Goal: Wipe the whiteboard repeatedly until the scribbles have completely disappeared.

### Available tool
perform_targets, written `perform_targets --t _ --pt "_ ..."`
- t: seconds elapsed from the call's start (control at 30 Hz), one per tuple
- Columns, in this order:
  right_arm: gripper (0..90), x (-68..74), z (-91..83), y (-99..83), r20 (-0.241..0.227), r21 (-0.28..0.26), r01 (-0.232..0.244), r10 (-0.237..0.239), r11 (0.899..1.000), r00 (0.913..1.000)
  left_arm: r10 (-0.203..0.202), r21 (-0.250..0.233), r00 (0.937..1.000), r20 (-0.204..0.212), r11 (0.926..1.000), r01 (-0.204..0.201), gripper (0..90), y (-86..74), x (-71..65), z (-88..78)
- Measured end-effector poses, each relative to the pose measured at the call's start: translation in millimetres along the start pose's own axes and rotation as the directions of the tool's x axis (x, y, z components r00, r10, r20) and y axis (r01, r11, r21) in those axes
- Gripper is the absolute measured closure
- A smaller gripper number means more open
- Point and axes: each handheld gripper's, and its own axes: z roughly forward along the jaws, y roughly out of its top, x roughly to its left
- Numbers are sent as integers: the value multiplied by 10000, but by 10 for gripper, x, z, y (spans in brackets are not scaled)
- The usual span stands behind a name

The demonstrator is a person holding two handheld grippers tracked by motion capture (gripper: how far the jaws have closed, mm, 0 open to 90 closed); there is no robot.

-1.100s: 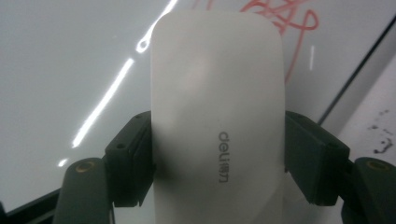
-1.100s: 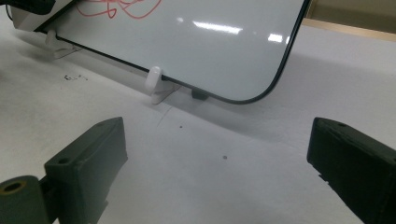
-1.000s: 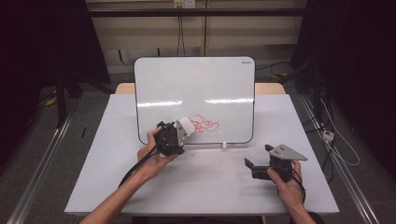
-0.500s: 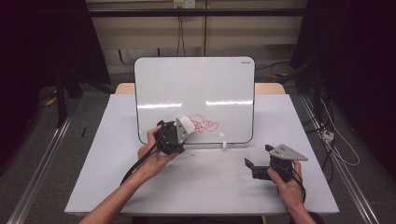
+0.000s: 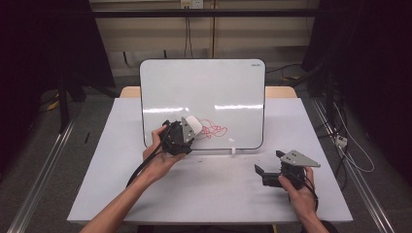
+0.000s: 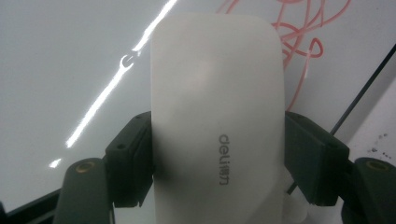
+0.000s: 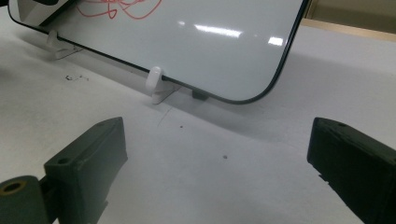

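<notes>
A whiteboard (image 5: 204,87) stands upright on small white feet at the middle of the table, with a red scribble (image 5: 214,130) low on its face. My left gripper (image 5: 187,131) is shut on a white eraser (image 5: 192,124) and holds it against the board just left of the scribble. In the left gripper view both pads clamp the eraser (image 6: 217,116) at its sides, and the red scribble (image 6: 299,37) lies beyond it. My right gripper (image 5: 267,165) rests open on the table at the right, its jaws wide apart with nothing between them (image 7: 219,154).
The white table top (image 5: 209,189) stretches in front of the board. A white foot (image 7: 156,86) props the board's lower edge, seen from the right gripper. Cables run on the floor at the right (image 5: 350,150). Dark curtains flank the scene.
My left gripper with the eraser has shifted very slightly along the board. The right gripper has stayed where it was.
</notes>
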Motion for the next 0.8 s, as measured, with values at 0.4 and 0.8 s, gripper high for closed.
perform_targets --t 0.4,0.8 --pt "48 -6 -6 0 6 -25 -26 26 10000 10000 -383 -130 9992 -141 9992 382 306 92 147 -4" --pt "48 -10 -7 -1 7 -17 -10 10 10000 10000 -666 -136 9974 -267 9977 663 306 187 217 6"
